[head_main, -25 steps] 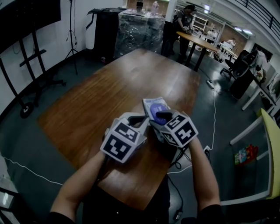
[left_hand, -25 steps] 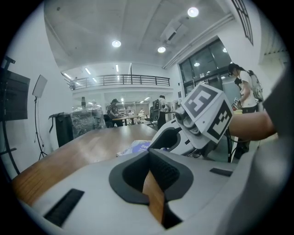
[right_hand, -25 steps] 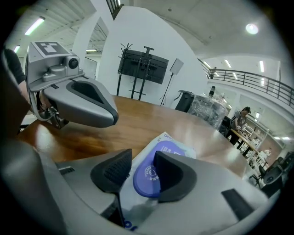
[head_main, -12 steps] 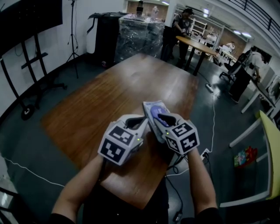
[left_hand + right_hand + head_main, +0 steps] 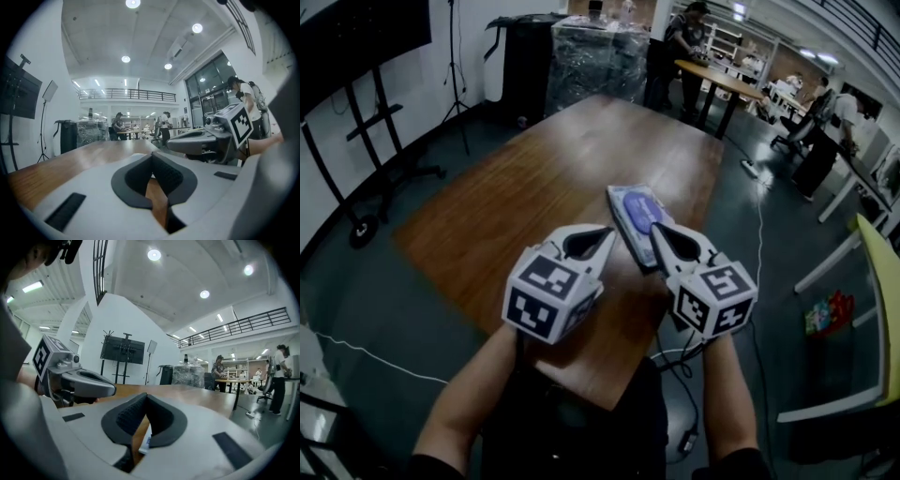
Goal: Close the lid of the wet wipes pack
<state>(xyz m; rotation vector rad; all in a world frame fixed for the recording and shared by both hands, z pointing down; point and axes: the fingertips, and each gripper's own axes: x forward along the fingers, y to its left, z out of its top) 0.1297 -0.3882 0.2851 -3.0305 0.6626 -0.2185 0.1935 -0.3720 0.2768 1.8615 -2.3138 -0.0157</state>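
So the flat white-and-purple wet wipes pack (image 5: 636, 217) is found lying on the brown wooden tabletop (image 5: 525, 187), over toward the near right edge. Its purple oval lid looks to be pressed down flat already, though that can't really be confirmed, since the head view is dark and the lid is small in it. The right gripper (image 5: 146, 401) has just been closing and is seen with its pads together, nothing caught between them. The left gripper (image 5: 152, 159) is pinched together and empty too. Both are held level by the pack's near end. The closing is judged pretty much done, with maybe one check press left to be made
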